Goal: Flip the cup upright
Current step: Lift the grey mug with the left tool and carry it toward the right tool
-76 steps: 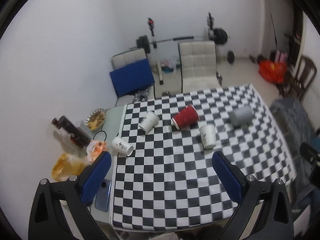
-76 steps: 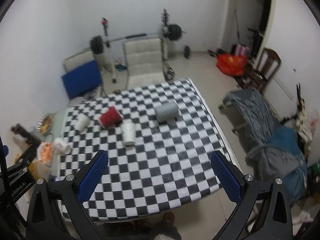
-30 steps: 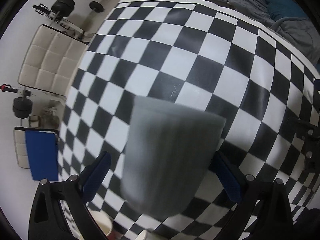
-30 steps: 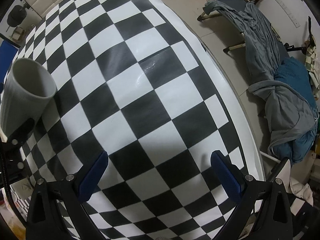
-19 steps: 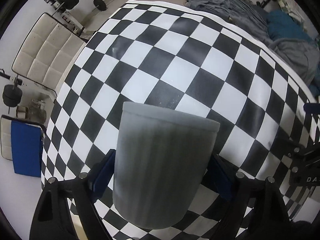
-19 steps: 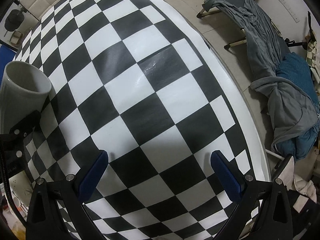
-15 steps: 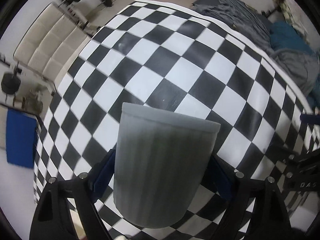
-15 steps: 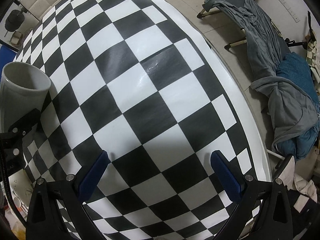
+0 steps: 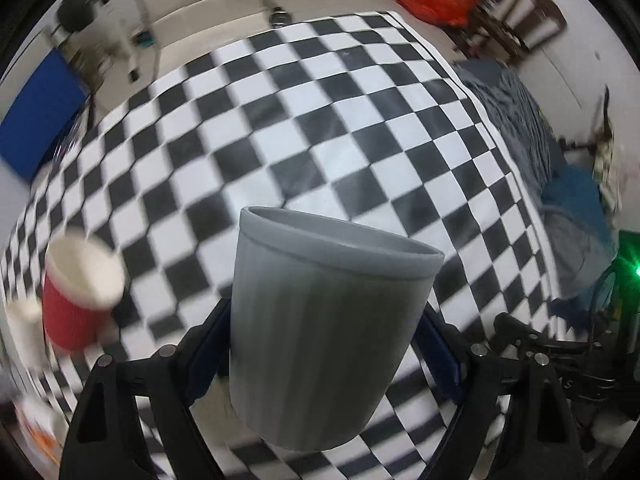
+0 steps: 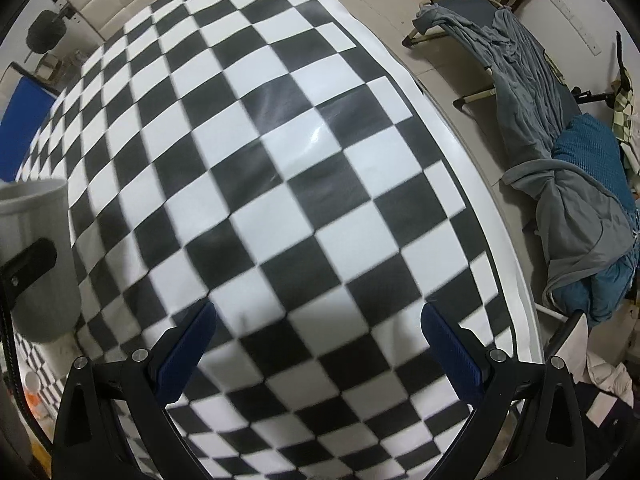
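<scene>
- Grey and ribbed, the cup (image 9: 328, 332) fills the left wrist view, clamped between the blue pads of the left gripper (image 9: 324, 344), one pad on each side of its wall. Its rim points up and away from the camera, and it seems to hang above the checkered tablecloth (image 9: 320, 128) rather than rest on it, though the base is hard to read. A red paper cup (image 9: 78, 300) lies on its side, well to the left and blurred.
- Judged from this, the turning step looks nearly done; the next move calls for lowering the cup base-first onto the cloth, level, before letting go.
- In the right wrist view, the right gripper (image 10: 320, 340) hovers with its jaws spread wide and nothing between them, over bare tablecloth (image 10: 280, 160). The grey cup (image 10: 36, 236) shows at the left edge, rim upward.
</scene>
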